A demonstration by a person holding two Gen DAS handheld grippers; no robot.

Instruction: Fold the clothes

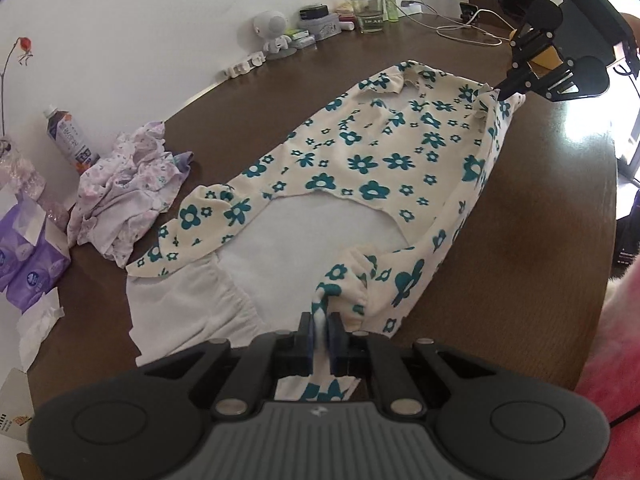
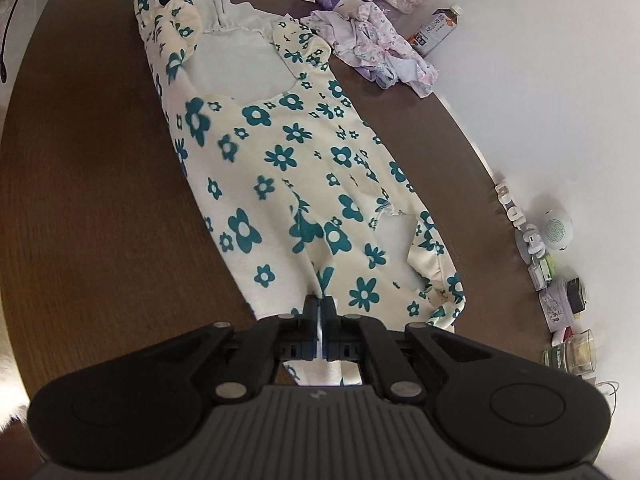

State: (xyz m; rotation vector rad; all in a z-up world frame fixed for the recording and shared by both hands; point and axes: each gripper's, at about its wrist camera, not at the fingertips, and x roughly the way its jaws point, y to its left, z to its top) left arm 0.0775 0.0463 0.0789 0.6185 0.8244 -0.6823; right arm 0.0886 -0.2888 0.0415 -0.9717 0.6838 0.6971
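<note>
Both claws, left claw (image 1: 320, 332) and right claw (image 2: 320, 320), pinch my flowered garment (image 1: 360, 160) at opposite ends, stretched lengthwise between them over the bench (image 1: 520, 240).

Cream garment (image 1: 372, 160) with teal flowers — stretched lengthwise on brown table (image 1: 520, 264), white lining showing, both ends lifted.

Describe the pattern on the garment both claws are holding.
Cream garment printed with teal flowers with white centres; clearest in the right wrist view.

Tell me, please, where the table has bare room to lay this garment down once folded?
Bare wood lies along the near edge of the table, beside the floral garment. The wall side is crowded: the purple clothes pile, carton, tissue packs.
</note>
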